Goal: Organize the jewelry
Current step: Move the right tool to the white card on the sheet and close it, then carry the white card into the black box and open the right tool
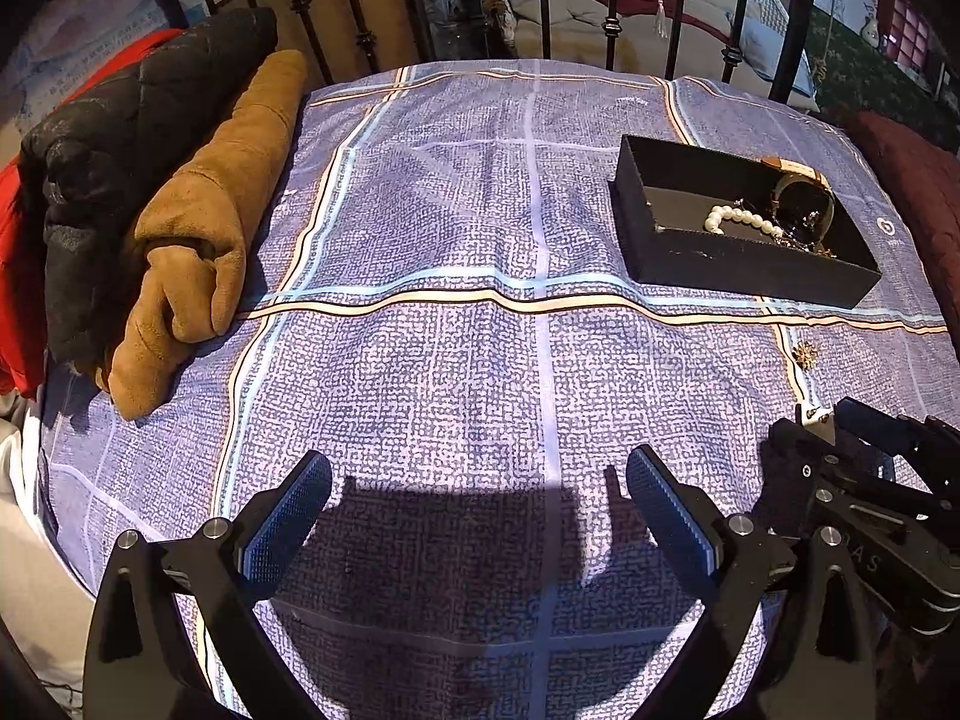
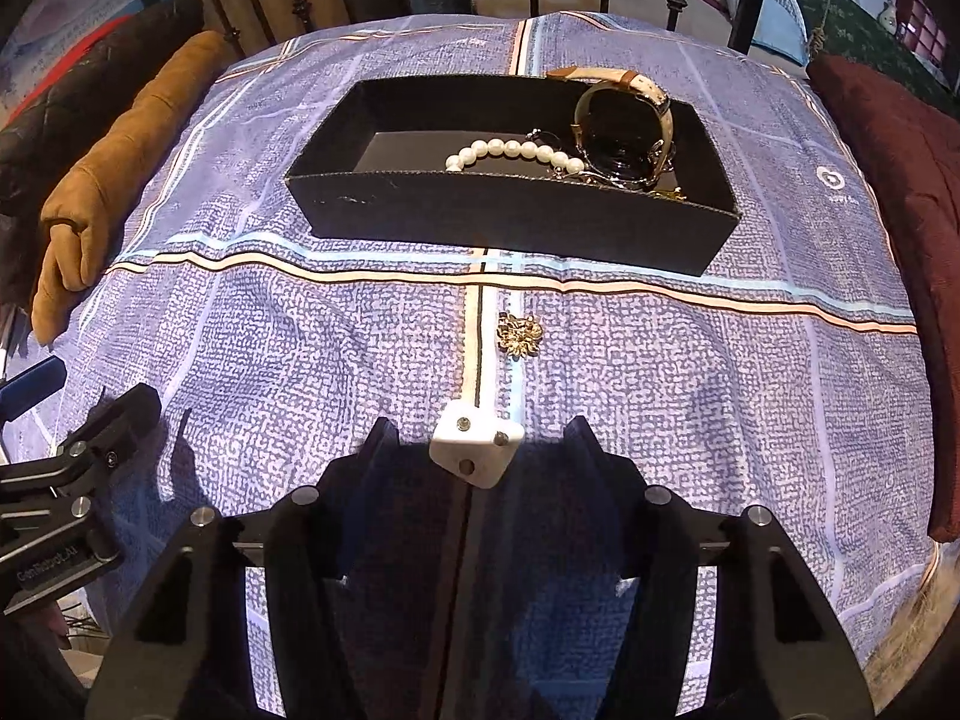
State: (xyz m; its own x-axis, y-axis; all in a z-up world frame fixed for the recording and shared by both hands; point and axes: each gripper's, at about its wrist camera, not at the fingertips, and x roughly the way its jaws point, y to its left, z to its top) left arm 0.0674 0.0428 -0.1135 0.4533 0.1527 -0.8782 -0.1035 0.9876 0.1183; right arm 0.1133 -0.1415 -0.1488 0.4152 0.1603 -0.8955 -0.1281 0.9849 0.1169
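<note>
Currently both grippers empty. Right gripper (image 2: 477,438) has jaws partly apart, nothing between them, only a white plastic piece (image 2: 477,447) sitting in the gap in its own view; it points steeply down at the bed. Left gripper (image 1: 480,498) spread wide, blue textured pads (image 1: 288,516) showing, nothing held, over bare bedsheet (image 1: 450,228) and its own shadow.

Gold brooch (image 2: 519,333) lies loose on the sheet just ahead of the right gripper, on the white stripe, not touched. In the left view the same brooch (image 1: 804,354) sits at the right, near the right gripper's body.

Beyond the brooch: open black box (image 2: 510,213), resting on the sheet. Inside, toward its right end, a pearl bracelet (image 2: 516,151), a watch (image 2: 624,120) with a cream strap standing on edge against the far wall, and some small gold pieces, too tangled to tell apart.

Left edge of bed: rolled tan cloth (image 1: 204,228), black quilted jacket (image 1: 108,168) beside it. Dark red cushion (image 2: 888,228) at the right edge. Black iron bed rail (image 1: 612,12) behind.
</note>
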